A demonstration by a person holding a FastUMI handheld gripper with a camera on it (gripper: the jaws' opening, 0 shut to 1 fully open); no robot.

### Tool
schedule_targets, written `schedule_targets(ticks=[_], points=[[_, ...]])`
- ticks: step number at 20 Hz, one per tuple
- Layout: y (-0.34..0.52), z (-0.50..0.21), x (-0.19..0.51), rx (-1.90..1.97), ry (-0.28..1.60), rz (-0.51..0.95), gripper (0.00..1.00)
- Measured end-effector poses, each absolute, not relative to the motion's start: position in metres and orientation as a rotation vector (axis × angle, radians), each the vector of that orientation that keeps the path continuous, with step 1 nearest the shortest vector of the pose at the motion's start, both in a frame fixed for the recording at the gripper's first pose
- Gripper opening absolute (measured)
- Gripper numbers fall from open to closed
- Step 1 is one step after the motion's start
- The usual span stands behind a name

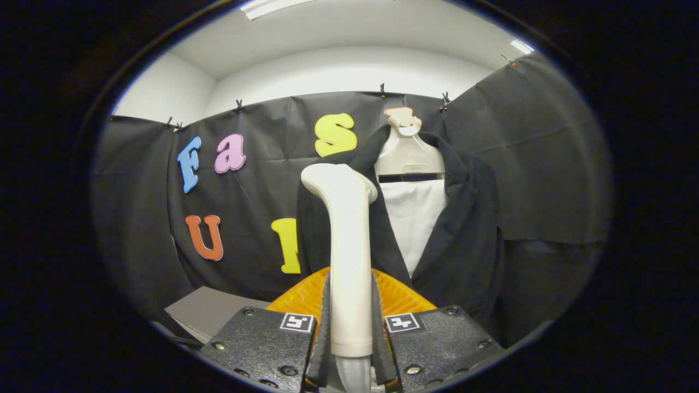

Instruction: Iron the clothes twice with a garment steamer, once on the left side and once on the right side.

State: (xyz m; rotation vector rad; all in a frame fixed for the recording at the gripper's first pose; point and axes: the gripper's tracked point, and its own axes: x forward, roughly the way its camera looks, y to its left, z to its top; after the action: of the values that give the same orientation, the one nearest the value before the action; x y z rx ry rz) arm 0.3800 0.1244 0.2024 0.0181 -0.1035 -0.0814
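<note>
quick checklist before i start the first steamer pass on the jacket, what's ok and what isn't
1. Grip on the steamer: ok. The gripper has its jaws closed on the handle from both sides.
2. Steamer upright: ok. The handle rises straight up between the jaws.
3. Jacket hung and open: ok. It hangs on the hanger, lapels apart over a white panel.
4. Steamer head against the cloth: cannot tell. The head sits in front of the jacket's one side, but contact is not visible.
5. Steam running: cannot tell. No steam is visible.
6. Hose free: cannot tell. Only a short stub shows below the handle.
</note>
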Motion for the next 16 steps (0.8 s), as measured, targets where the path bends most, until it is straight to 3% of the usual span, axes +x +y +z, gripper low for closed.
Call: schedule_targets(ticks=[16], points=[[0.103, 0.101, 0.377, 0.008, 0.069, -0.156, 0.35]])
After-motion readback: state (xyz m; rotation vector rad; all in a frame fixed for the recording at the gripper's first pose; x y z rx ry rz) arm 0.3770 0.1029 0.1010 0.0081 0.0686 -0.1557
